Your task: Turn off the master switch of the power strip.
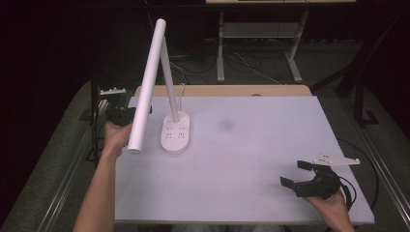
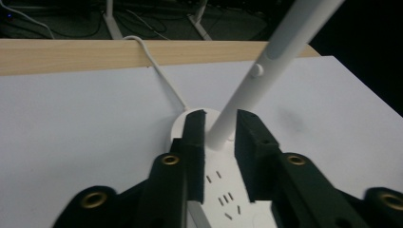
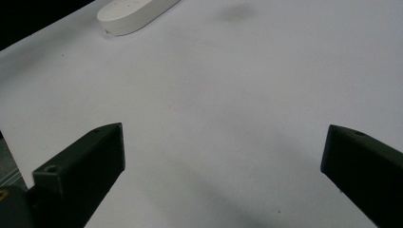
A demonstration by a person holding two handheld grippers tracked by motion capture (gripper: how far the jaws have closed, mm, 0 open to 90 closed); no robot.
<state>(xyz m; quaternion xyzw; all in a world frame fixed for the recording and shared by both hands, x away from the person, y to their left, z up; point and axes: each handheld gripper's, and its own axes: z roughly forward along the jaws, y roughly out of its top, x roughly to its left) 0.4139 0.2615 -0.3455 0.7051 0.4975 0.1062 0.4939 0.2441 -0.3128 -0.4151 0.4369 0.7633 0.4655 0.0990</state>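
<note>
A white desk lamp stands at the table's back left. Its oval base (image 1: pixel 175 135) carries socket slots, a thin stem (image 1: pixel 168 77) rises from it, and a long tube head (image 1: pixel 146 82) slants down toward the front. My left gripper (image 1: pixel 149 110) comes in from the left at the base, partly hidden behind the tube head. In the left gripper view, my left gripper (image 2: pixel 220 116) has its jaws a narrow gap apart, with the stem (image 2: pixel 266 66) showing between them above the base (image 2: pixel 218 190). My right gripper (image 1: pixel 291 173) rests open at the front right, nothing between its jaws.
A white mat (image 1: pixel 251 159) covers the table, with a wooden strip (image 1: pixel 222 90) along the far edge. The lamp's white cable (image 2: pixel 157 71) runs back over that strip. A faint grey smudge (image 1: pixel 226 124) marks the mat. Desk legs and cables stand on the dark floor beyond.
</note>
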